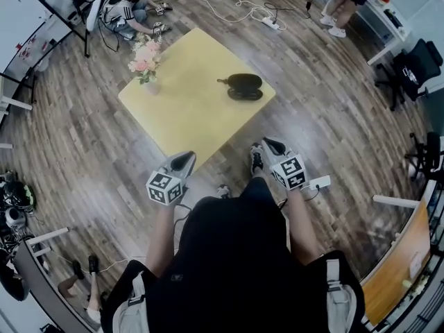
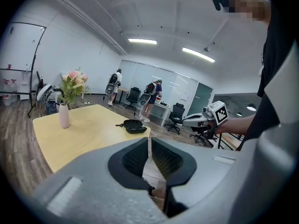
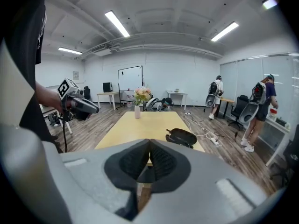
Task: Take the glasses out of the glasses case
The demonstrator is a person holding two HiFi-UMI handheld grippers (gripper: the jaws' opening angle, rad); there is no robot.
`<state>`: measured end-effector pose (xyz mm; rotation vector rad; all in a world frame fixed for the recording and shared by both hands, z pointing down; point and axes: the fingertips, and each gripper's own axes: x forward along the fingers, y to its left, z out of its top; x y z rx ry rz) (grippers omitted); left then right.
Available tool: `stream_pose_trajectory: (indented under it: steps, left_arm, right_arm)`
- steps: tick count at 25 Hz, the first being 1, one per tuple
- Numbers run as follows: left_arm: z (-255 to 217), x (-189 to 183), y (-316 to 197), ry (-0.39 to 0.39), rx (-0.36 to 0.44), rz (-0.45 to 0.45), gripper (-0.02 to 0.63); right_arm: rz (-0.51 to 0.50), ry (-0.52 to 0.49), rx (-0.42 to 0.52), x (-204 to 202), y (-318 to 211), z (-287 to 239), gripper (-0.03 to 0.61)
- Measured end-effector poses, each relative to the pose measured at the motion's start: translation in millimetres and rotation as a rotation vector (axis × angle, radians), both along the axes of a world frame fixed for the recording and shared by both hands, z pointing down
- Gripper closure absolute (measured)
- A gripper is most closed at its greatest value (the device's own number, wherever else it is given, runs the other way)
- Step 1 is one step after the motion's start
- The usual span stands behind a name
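A black glasses case [image 1: 243, 86] lies open near the far right corner of the yellow table [image 1: 187, 109]; I cannot make out what is inside it. It also shows as the case [image 2: 133, 126] and the case [image 3: 181, 136] in the gripper views. My left gripper [image 1: 183, 161] hovers at the table's near edge, jaws closed together and empty [image 2: 149, 141]. My right gripper [image 1: 268, 144] hangs off the table's near right side over the floor, also shut with nothing in it [image 3: 149, 143]. Both are well short of the case.
A white vase of pink flowers [image 1: 146, 64] stands at the table's left corner. Cables and a power strip [image 1: 270, 23] lie on the floor beyond the table. Office chairs [image 1: 416, 64] and desks stand at the right, with people [image 3: 261, 111] there.
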<state>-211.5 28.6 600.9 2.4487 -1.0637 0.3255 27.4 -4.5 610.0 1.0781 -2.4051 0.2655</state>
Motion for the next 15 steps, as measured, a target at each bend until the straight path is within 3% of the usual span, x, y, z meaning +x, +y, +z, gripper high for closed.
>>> stream_pose_trajectory:
  steps: [15]
  left_arm:
    - [3.5, 39.2, -110.8, 0.017, -0.022, -0.094, 0.581]
  right_arm:
    - [-0.116, 0.021, -0.032, 24.6, -134.5, 8.2, 0.575]
